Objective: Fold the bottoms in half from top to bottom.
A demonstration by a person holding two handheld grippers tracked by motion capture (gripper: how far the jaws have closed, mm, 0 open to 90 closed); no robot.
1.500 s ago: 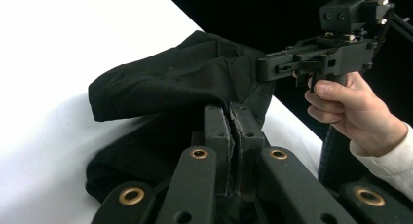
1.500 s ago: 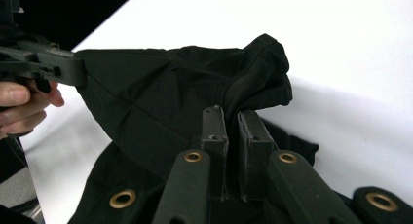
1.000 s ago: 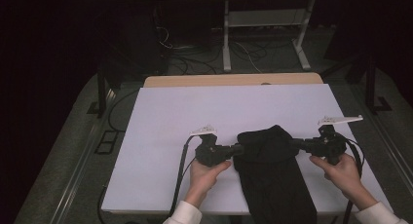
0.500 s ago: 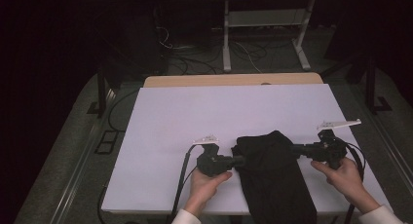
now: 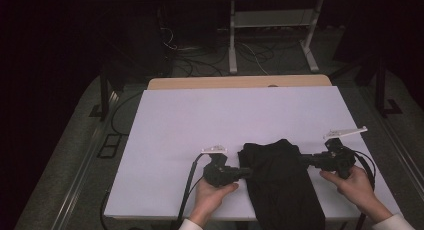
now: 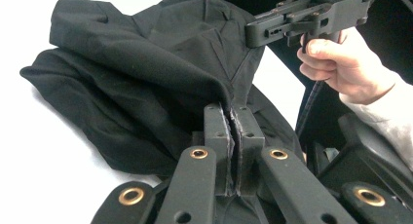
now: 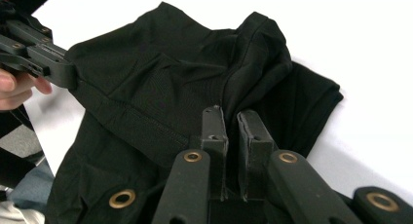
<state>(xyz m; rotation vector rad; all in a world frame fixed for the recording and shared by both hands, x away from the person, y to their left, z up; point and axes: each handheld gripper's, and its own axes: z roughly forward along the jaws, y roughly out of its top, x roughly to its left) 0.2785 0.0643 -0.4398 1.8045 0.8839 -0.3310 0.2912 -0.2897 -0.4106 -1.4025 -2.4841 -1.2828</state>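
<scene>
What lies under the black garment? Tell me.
Under the black garment lies the white table surface, bare around it. The near end hangs over the table's front edge. Whatever sits beneath the folded cloth itself is covered and cannot be seen.

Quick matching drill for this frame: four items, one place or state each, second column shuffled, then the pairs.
Things:
1. left gripper
2. right gripper
3. black garment
4. wooden board

Places or states:
A. juts out behind the white sheet's far edge
B. clamps the cloth's right edge
C. lies near the front edge, hanging over it
D. clamps the cloth's left edge

Pairs: 1-D, 2-B, 3-C, 4-A
</scene>
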